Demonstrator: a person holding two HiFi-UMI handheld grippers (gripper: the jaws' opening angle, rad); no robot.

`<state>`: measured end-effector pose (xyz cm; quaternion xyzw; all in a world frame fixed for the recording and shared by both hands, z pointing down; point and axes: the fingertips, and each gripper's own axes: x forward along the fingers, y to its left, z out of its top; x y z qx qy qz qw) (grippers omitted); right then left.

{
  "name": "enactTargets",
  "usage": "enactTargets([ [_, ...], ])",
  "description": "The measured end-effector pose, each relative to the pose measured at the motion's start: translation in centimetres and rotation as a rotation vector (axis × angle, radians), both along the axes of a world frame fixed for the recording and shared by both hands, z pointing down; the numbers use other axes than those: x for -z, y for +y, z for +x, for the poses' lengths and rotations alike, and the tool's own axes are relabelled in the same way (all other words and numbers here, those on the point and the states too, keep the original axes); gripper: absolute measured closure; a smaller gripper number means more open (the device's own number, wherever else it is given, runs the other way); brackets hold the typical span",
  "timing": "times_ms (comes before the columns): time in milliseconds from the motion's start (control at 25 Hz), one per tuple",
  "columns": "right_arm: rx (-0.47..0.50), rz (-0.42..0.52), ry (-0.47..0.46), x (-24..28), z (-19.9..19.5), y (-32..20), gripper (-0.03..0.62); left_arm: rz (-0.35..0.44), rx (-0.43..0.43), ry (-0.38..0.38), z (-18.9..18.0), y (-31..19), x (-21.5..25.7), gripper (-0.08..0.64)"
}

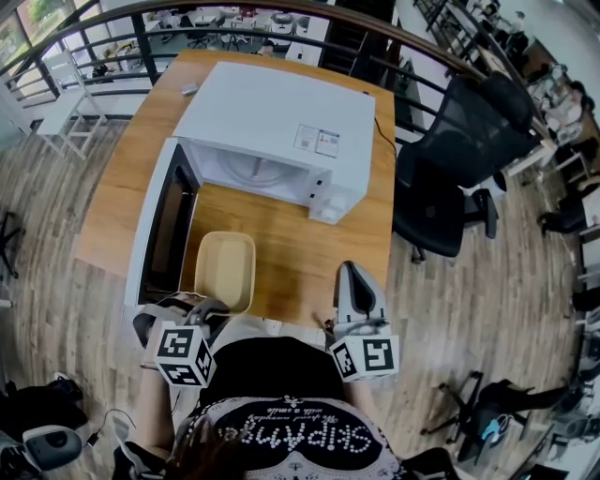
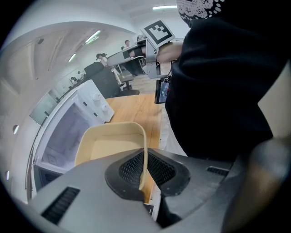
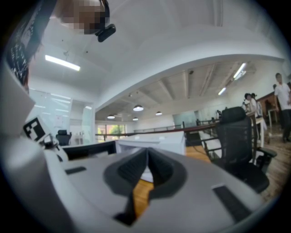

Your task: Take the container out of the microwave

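Observation:
A cream rectangular container (image 1: 225, 267) sits on the wooden table (image 1: 291, 248) in front of the open white microwave (image 1: 281, 131). My left gripper (image 1: 206, 307) is at the container's near edge, and in the left gripper view its jaws (image 2: 143, 175) are shut on the thin rim of the container (image 2: 107, 145), which looks empty. My right gripper (image 1: 354, 274) hovers over the table's near right part, apart from the container. In the right gripper view its jaws (image 3: 146, 159) are shut with nothing between them, pointing level towards the microwave (image 3: 152, 142).
The microwave door (image 1: 161, 225) is swung out to the left, right beside the container. A black office chair (image 1: 450, 169) stands to the right of the table. The table's front edge runs close to my body. A railing (image 1: 281, 9) curves behind the table.

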<state>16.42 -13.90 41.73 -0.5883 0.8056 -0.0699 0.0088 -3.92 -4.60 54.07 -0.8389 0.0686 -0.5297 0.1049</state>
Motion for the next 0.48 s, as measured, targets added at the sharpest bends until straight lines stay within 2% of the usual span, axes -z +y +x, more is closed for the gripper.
enactTargets([
  [480, 0.019, -0.004, 0.032, -0.09, -0.39, -0.01, 0.558, -0.007, 0.006, -0.010, -0.23, -0.01, -0.17, 0.515],
])
